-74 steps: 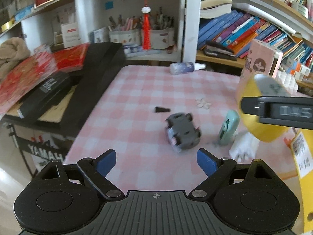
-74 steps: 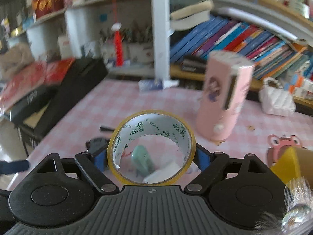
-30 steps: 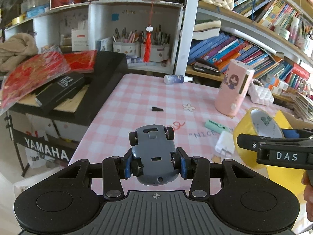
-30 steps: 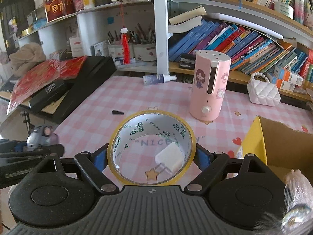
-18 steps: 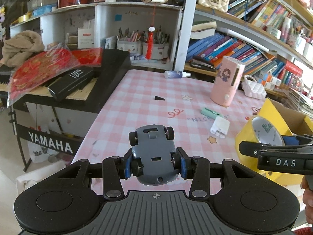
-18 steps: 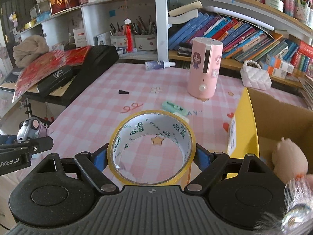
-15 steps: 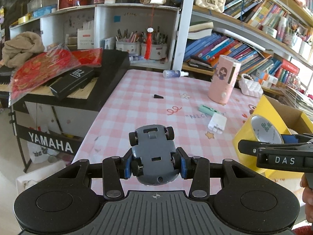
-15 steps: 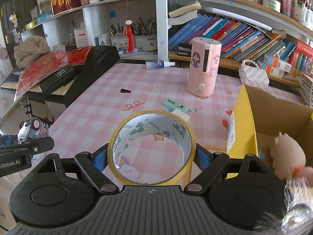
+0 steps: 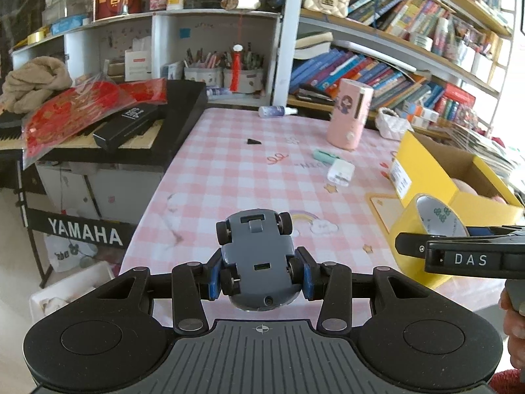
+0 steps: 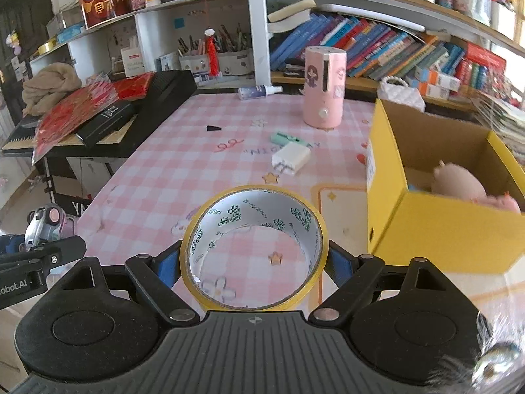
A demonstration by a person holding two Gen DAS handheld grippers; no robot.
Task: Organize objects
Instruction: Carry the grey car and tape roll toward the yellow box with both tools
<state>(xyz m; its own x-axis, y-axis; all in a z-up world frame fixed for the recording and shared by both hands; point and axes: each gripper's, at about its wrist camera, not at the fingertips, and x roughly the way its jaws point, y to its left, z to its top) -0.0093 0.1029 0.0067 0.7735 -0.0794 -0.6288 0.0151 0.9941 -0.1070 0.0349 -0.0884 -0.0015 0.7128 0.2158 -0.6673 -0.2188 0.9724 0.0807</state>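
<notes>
Both hands have drawn back from the middle of the desk (image 9: 229,177) since the earlier pictures, so more of the pink checked cloth and the yellow box (image 9: 436,170) now shows ahead. From the left wrist view, the left hand-held gripper (image 9: 258,277) is clenched on the grey toy car (image 9: 257,256), belly up, its long axis running straight out along the fingers; the box lies ahead and to the right, past the right hand-held gripper (image 9: 423,226) with its roll of tape (image 9: 426,223). From the right wrist view, the right hand-held gripper (image 10: 254,264) clasps the yellow tape roll (image 10: 254,246) across its width, the hole facing forward, and the box (image 10: 443,229) stands just to the right, open on top, with a pink plush toy (image 10: 459,184) inside. The right hand is clearly the nearer one; I judge a short sideways carry would bring the tape over the opening, while the car must cross behind or after it.
</notes>
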